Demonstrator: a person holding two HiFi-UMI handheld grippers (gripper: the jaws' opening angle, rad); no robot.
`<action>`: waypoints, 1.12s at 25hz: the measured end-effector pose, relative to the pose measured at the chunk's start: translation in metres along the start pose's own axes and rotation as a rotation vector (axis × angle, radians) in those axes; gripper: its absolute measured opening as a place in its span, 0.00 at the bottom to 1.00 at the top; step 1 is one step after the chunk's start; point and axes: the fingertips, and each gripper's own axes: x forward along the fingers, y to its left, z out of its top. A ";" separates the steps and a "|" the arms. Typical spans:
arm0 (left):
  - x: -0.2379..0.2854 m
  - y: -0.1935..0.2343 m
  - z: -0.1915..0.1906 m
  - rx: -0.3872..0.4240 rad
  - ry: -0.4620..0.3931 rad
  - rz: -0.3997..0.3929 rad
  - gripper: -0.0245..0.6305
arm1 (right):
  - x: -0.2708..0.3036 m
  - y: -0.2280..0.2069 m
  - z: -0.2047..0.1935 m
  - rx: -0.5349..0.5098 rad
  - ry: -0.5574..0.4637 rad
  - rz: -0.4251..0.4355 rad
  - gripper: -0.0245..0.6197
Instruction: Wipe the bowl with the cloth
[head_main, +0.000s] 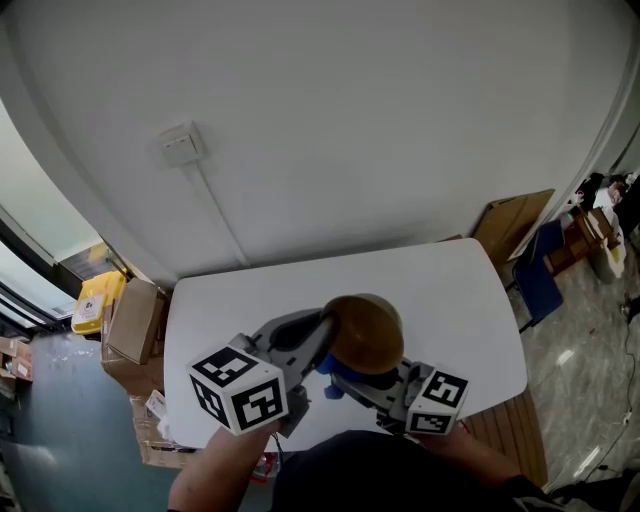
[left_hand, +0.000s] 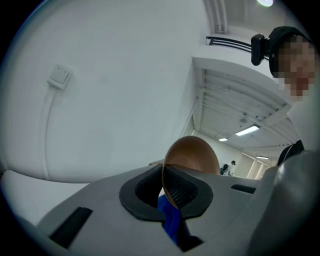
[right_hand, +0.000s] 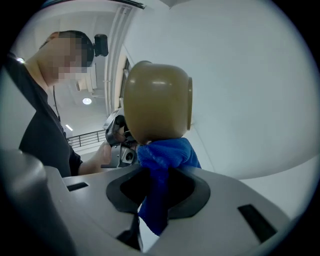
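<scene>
Pinching bowl (head_main: 366, 333) rim: left claw (left_hand: 167, 189) | cloth (right_hand: 167, 155) in right claw (right_hand: 156, 189), touching bowl

White wall (head_main: 350, 120) with a switch plate (head_main: 181, 145), white table (head_main: 450, 300), cardboard boxes (head_main: 135, 320) at its left, glossy grey floor (head_main: 590, 400)

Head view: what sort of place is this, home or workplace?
Probably a workplace, office or lab, not a home: white table against a plain wall with a wall switch, cardboard boxes piled on the floor beside it, strip lights along a ceiling in the left gripper view.
</scene>
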 end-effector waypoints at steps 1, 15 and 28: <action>0.001 -0.006 -0.002 -0.002 0.011 -0.023 0.07 | 0.000 0.000 0.000 -0.006 -0.004 0.006 0.15; -0.004 -0.024 -0.012 0.082 0.081 -0.091 0.07 | -0.017 -0.005 0.012 -0.096 -0.045 0.042 0.15; -0.023 0.047 -0.008 0.223 0.122 0.176 0.07 | -0.041 -0.002 0.038 -0.144 -0.080 0.038 0.15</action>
